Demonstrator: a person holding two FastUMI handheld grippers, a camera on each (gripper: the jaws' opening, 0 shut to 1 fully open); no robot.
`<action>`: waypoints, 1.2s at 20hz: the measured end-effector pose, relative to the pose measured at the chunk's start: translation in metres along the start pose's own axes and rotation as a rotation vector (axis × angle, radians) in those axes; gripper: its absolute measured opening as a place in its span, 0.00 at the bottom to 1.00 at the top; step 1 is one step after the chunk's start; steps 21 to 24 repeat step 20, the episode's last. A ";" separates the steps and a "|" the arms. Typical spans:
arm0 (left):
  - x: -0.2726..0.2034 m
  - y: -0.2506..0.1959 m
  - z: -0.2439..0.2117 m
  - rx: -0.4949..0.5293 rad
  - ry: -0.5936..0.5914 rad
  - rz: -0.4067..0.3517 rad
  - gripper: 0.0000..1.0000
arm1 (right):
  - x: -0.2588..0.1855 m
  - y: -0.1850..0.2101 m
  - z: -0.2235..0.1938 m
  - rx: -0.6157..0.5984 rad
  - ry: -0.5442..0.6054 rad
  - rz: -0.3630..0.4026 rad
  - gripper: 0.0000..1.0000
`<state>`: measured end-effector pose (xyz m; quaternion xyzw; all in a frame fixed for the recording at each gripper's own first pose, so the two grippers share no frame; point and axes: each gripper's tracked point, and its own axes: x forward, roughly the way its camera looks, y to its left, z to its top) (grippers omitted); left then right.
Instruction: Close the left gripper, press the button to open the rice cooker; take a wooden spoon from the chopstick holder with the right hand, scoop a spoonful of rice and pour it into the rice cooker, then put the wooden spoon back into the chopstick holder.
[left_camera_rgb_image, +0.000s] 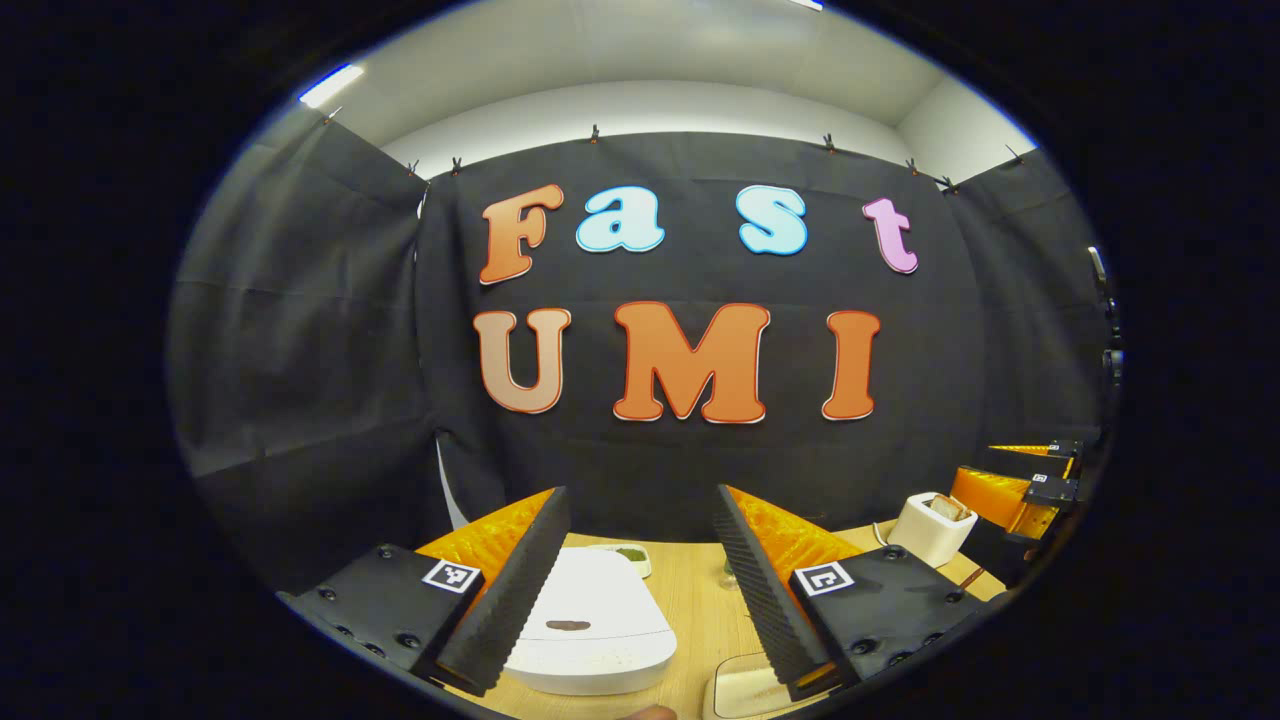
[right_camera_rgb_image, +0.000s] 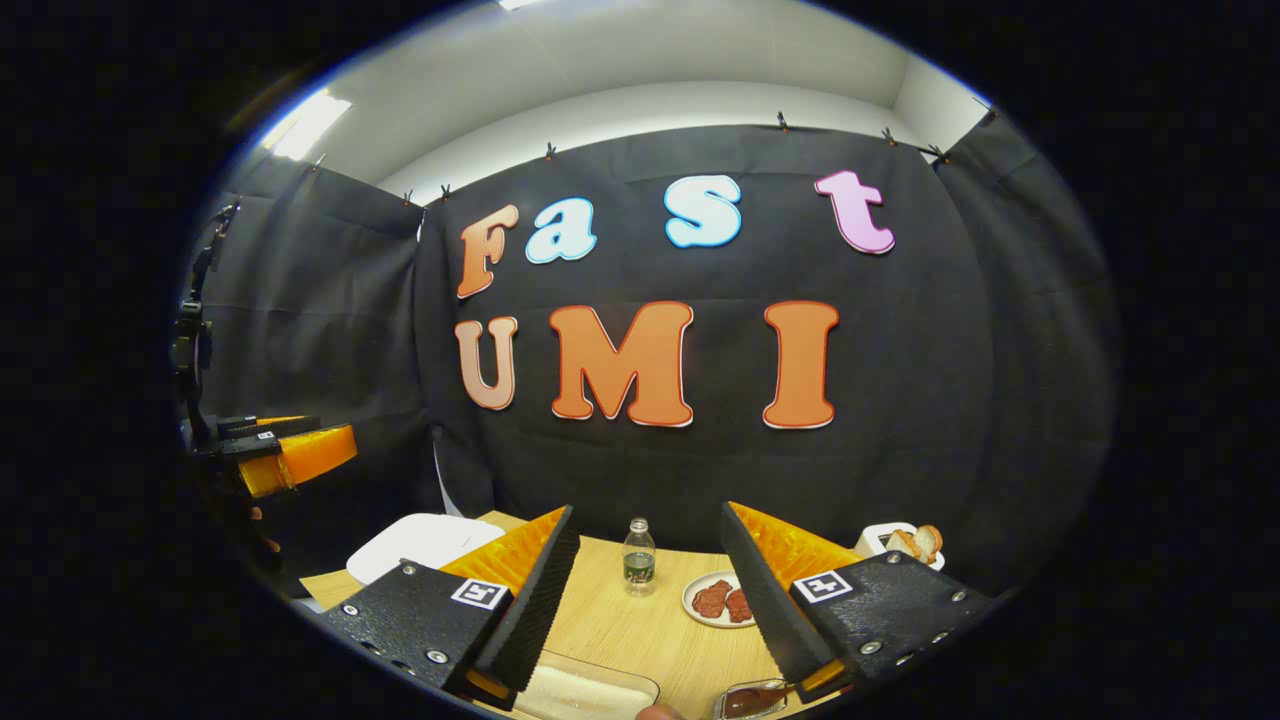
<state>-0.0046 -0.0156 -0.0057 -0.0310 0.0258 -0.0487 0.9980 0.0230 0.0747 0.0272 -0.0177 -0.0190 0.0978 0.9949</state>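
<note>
In the left gripper view my left gripper (left_camera_rgb_image: 641, 495) is open, with nothing between its fingers. Low between them lies the white rice cooker (left_camera_rgb_image: 590, 620), lid down, with a brown oval button (left_camera_rgb_image: 568, 625) on top. My right gripper (right_camera_rgb_image: 649, 510) is open too and holds nothing. A clear tray of rice (right_camera_rgb_image: 590, 695) sits just under it at the table's near edge. Beside that is a small clear container with something brown (right_camera_rgb_image: 750, 698); I cannot tell what it is. The rice cooker (right_camera_rgb_image: 420, 545) shows to the left, with the left gripper (right_camera_rgb_image: 275, 440) above it.
On the wooden table (right_camera_rgb_image: 640, 630) stand a small glass bottle (right_camera_rgb_image: 638, 555), a plate of red meat (right_camera_rgb_image: 720, 600) and a white toaster with bread (right_camera_rgb_image: 900, 540). A small dish of green stuff (left_camera_rgb_image: 630, 555) lies behind the cooker. The right gripper (left_camera_rgb_image: 1040, 475) hangs beside the toaster (left_camera_rgb_image: 935, 525).
</note>
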 end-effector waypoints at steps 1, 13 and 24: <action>-0.006 -0.004 0.000 0.011 -0.013 -0.010 1.00 | -0.003 0.002 0.003 -0.009 -0.015 -0.001 0.88; -0.017 -0.032 -0.032 0.025 0.000 -0.073 0.99 | -0.013 0.008 0.003 -0.003 -0.098 -0.035 0.91; -0.018 -0.035 -0.034 0.052 -0.002 -0.081 0.99 | -0.009 0.012 -0.002 0.004 -0.097 -0.038 0.91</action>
